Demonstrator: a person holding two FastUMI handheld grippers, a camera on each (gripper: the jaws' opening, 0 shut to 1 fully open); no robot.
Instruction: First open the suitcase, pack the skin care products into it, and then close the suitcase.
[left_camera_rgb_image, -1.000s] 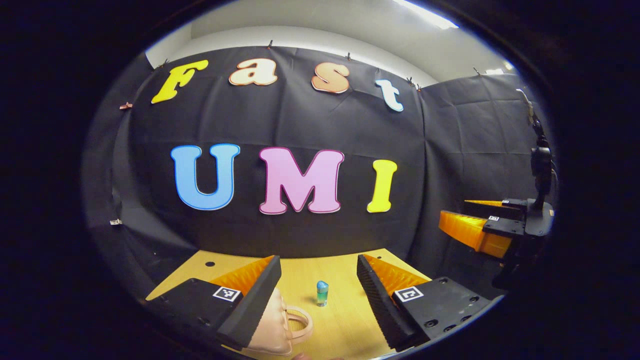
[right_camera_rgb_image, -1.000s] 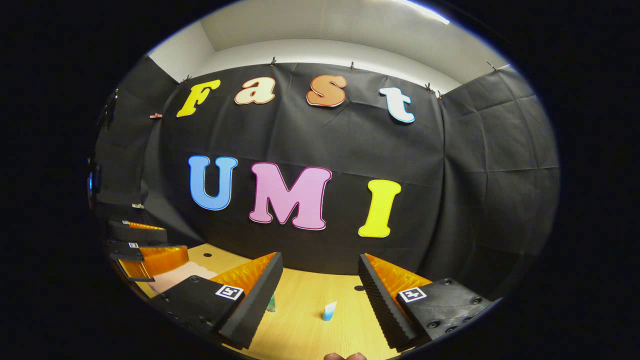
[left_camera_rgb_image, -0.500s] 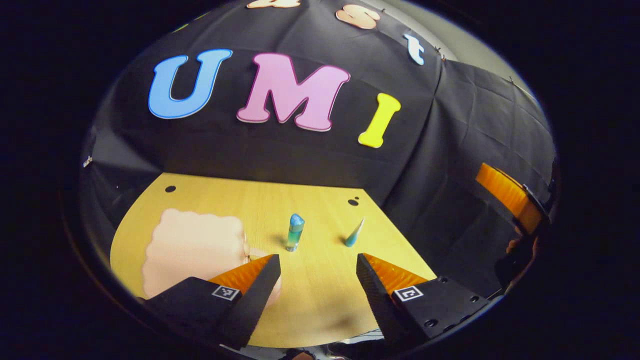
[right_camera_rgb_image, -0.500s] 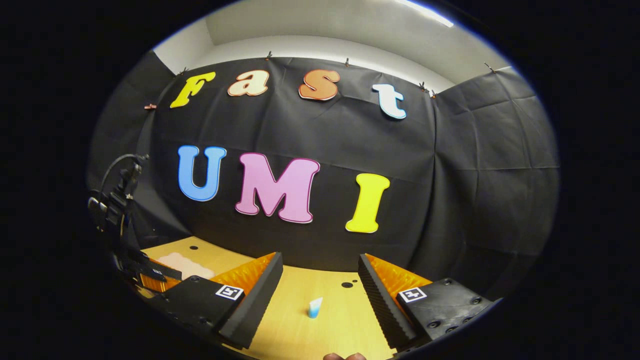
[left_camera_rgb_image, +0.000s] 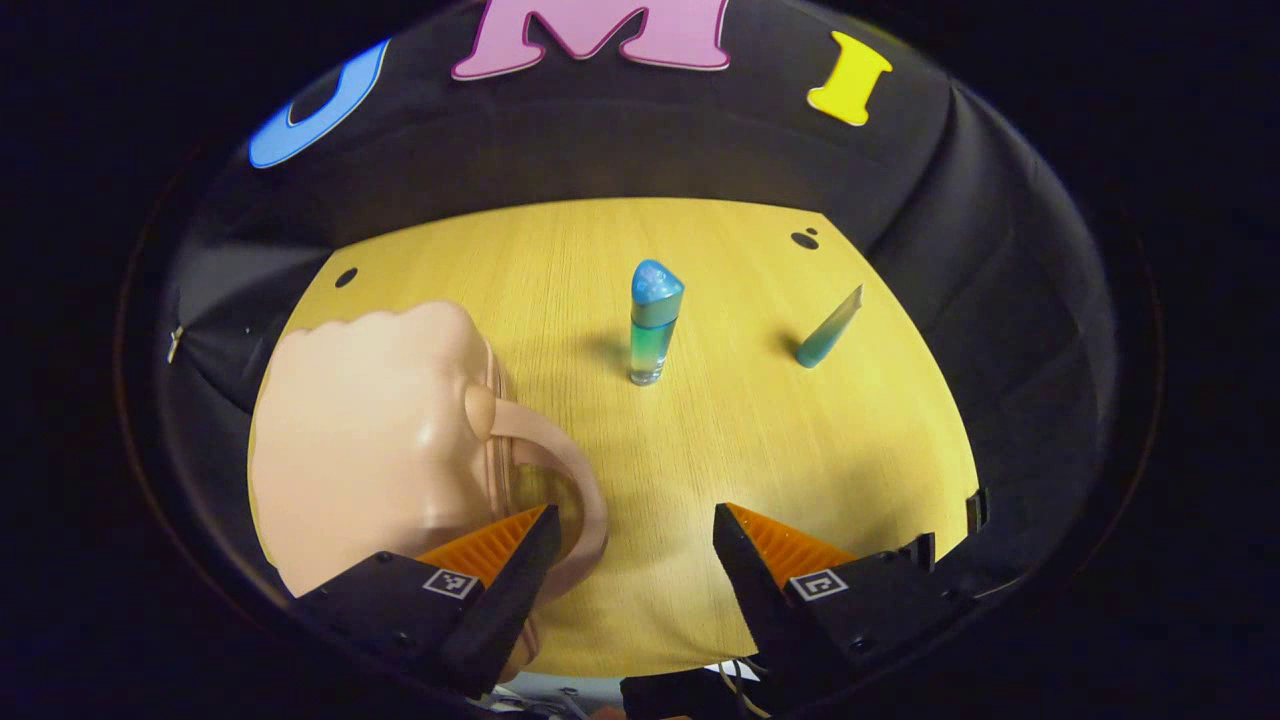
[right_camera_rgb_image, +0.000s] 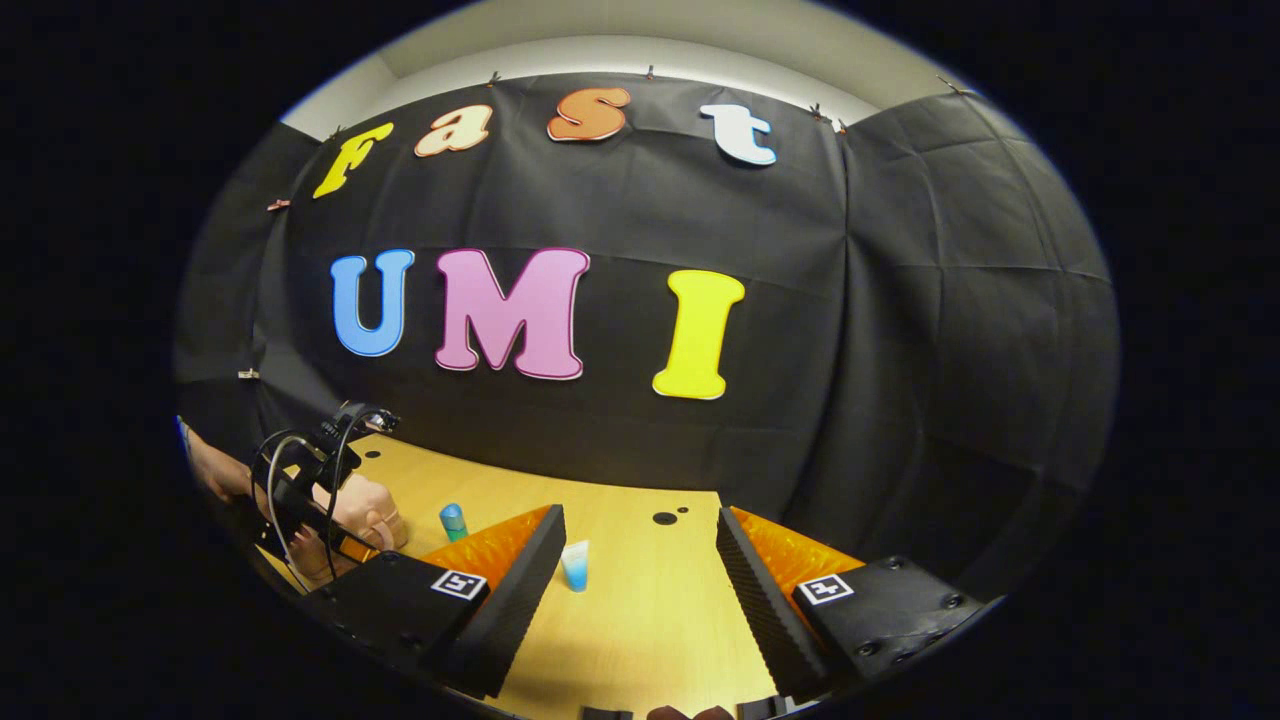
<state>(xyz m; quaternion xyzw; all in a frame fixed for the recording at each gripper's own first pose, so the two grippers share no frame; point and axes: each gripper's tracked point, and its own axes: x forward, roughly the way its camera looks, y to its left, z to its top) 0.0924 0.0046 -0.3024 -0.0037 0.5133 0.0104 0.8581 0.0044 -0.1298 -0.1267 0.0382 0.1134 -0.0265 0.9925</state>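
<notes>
Suitcase, a small pink case with a looped handle, lies flat and closed on the near-left part of the wooden table. Its handle points right, toward the table's middle. The left gripper hangs above the near edge, fingers spread and holding nothing; its left finger overlaps the handle loop in the picture, but contact cannot be confirmed. The case lies left of and just beyond those fingers, so this gripper is judged the nearer one for opening it. A blue-capped bottle stands upright at mid-table, well apart from the case, and a small teal tube stands further right. The right gripper is also spread and empty, held level on the right side, with the tube just beyond its left finger. The right gripper view adds the left gripper with its cables over the case, and the bottle beside them. The left gripper view gives the top-down layout. Opening has not yet begun.
</notes>
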